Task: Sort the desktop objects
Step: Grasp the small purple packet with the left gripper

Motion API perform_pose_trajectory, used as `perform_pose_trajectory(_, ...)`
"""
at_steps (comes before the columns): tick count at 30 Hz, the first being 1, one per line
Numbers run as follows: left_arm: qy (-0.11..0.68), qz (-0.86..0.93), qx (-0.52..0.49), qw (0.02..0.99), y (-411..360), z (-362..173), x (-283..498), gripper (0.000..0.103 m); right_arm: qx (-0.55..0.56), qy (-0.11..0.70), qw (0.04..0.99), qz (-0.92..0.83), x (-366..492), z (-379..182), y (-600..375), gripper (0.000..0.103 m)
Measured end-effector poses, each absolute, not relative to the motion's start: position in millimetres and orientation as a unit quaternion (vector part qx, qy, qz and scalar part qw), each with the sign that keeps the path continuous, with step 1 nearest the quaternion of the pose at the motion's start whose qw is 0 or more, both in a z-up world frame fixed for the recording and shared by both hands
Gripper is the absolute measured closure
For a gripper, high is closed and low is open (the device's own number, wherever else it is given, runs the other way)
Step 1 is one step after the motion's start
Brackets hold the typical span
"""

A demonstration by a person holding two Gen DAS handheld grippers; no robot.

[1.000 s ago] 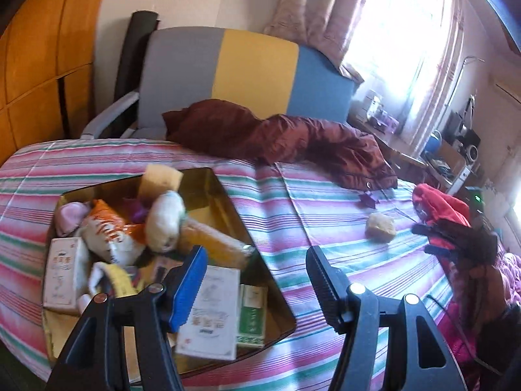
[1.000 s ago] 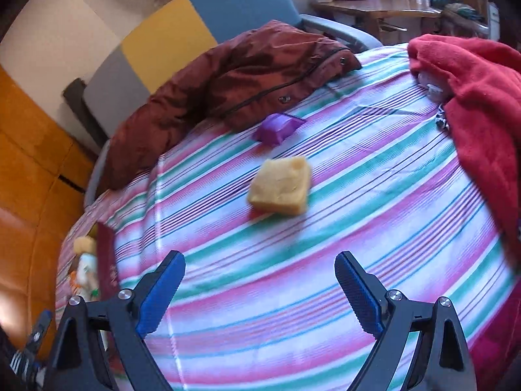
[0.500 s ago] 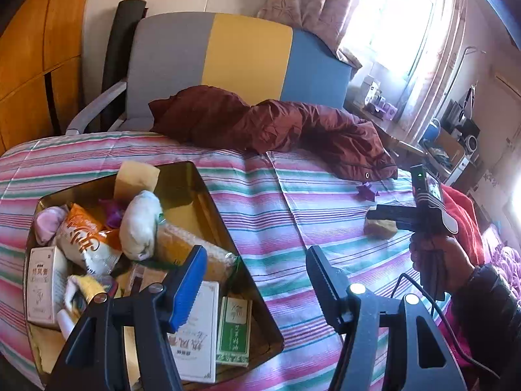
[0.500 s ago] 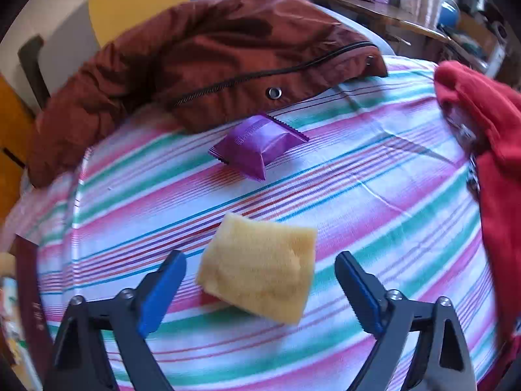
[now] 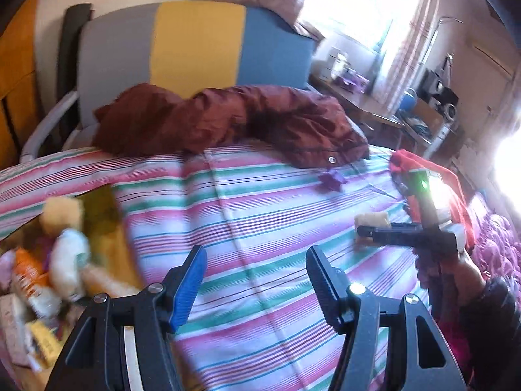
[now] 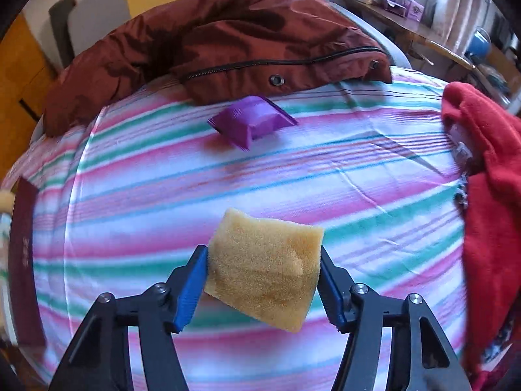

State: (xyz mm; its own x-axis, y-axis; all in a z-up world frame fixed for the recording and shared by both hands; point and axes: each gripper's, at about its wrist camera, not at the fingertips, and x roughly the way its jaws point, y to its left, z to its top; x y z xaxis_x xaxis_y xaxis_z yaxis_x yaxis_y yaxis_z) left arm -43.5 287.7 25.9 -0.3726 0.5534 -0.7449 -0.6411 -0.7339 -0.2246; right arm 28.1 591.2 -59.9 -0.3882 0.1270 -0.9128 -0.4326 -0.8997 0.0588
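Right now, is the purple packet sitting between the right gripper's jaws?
No, the purple packet lies farther up the striped sheet, near the brown jacket; the yellow sponge sits between the closing jaws.

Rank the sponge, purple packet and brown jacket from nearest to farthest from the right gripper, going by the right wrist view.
1. Sponge: between the closing jaws of the right gripper, pads at its sides.
2. Purple packet: farther up the striped sheet, slightly left.
3. Brown jacket: behind the packet, at the sheet's far edge.
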Motion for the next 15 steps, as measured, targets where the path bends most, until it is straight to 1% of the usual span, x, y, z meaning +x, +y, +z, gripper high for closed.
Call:
perform_pose_trajectory(4,0.072,0.813,-0.433,0.382,334,20,-49,0.039,-0.517,0.153,0.166,0.826,51,-57,602,0.039)
perform_pose_trajectory(8,0.118,0.795,-0.428,0.414,387,7,-51,0.039,-0.506,0.159,0.159,0.833,57,-63,600,0.04)
perform_pose_trajectory(15,0.142,0.758,-0.444,0.456,459,-17,-77,0.04,-0.515,0.16,0.15,0.829,51,-75,605,0.04)
